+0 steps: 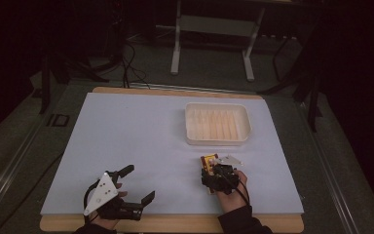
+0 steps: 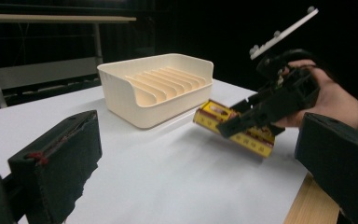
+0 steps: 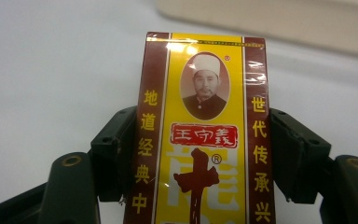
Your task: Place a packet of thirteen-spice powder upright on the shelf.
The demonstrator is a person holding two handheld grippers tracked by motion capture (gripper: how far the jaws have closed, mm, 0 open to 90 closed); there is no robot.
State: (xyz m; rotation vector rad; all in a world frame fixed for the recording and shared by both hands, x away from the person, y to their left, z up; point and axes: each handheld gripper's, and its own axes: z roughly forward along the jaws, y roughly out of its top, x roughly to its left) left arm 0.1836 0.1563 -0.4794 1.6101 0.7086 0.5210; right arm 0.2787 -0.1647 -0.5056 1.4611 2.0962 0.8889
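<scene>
A yellow and dark-red box point(image 3: 204, 140) printed with Chinese characters and a portrait lies between the jaws of my right gripper point(image 3: 205, 154), which press on both its long sides. From above, the same box point(image 1: 208, 163) pokes out ahead of the right gripper point(image 1: 212, 171) near the table's front, right of centre. Seen from the left gripper view, the box point(image 2: 235, 128) tilts just over the table surface. My left gripper point(image 1: 139, 184) rests at the front left, open, with nothing between its wide-apart jaws.
A cream plastic tray point(image 1: 217, 123) with ribbed dividers stands behind the box on the pale blue table mat point(image 1: 141, 141); in the left gripper view the tray point(image 2: 156, 88) is at centre. Dark stands and cables fill the floor beyond the table's back edge.
</scene>
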